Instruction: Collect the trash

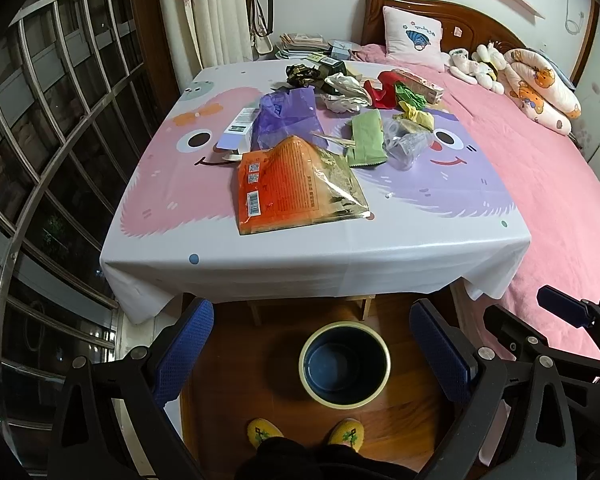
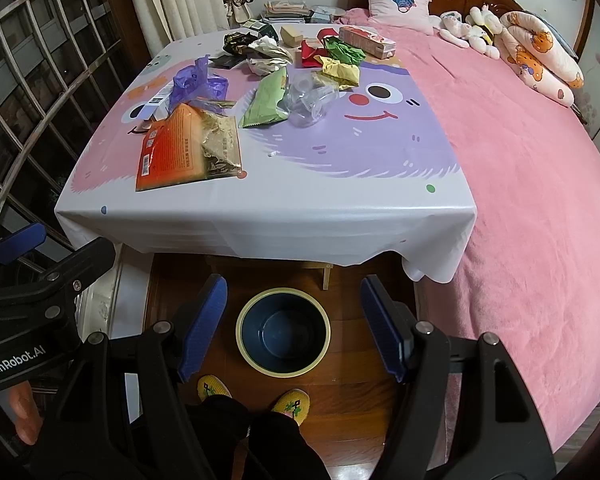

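Trash lies on a table with a cartoon cloth [image 1: 380,248] [image 2: 340,216]: an orange snack bag [image 1: 296,188] [image 2: 184,148] nearest, a purple plastic bag [image 1: 288,116] [image 2: 196,82], a green packet [image 1: 366,140] [image 2: 268,100], a clear plastic wrapper [image 1: 408,144] [image 2: 310,100], and crumpled papers behind. A dark blue bin with a cream rim [image 1: 345,364] [image 2: 283,332] stands on the floor below the table's front edge and looks empty. My left gripper [image 1: 312,356] and my right gripper [image 2: 294,326] are both open and empty, held above the bin.
A bed with a pink cover [image 1: 540,184] [image 2: 520,184] runs along the right of the table, with pillows and soft toys at its head. A barred window [image 1: 40,160] is on the left. The person's yellow slippers [image 1: 306,434] [image 2: 256,396] stand on the wooden floor by the bin.
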`<state>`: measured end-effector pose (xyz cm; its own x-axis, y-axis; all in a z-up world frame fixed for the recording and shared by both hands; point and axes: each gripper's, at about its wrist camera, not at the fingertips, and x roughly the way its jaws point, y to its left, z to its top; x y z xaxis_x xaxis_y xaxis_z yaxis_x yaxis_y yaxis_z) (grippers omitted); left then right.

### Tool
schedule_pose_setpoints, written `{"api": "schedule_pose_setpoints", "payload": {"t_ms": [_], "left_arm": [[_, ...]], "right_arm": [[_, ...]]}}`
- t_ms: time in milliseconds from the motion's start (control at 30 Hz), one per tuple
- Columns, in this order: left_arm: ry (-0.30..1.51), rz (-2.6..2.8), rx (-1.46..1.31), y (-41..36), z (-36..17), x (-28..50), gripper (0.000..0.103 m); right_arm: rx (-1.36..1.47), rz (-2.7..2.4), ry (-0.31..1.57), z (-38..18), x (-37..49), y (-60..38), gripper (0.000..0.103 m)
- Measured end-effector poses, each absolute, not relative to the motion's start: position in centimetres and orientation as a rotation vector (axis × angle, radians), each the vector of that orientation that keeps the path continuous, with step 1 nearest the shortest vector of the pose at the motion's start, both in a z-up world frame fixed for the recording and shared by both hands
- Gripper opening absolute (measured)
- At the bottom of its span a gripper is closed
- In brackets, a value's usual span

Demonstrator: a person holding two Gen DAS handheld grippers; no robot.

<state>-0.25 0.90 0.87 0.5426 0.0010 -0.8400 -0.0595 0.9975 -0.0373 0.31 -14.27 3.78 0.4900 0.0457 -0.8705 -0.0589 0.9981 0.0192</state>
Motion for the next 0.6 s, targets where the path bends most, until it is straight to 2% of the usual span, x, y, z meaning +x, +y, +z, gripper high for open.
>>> {"api": "schedule_pose_setpoints", "payload": {"t_ms": [600], "left_arm": [[0.999,0.034,-0.061,1.06,0.92,-0.28,0.100]], "right_arm": [[-0.010,0.063,1.058,3.83,0.45,-14.50,0.068]]}}
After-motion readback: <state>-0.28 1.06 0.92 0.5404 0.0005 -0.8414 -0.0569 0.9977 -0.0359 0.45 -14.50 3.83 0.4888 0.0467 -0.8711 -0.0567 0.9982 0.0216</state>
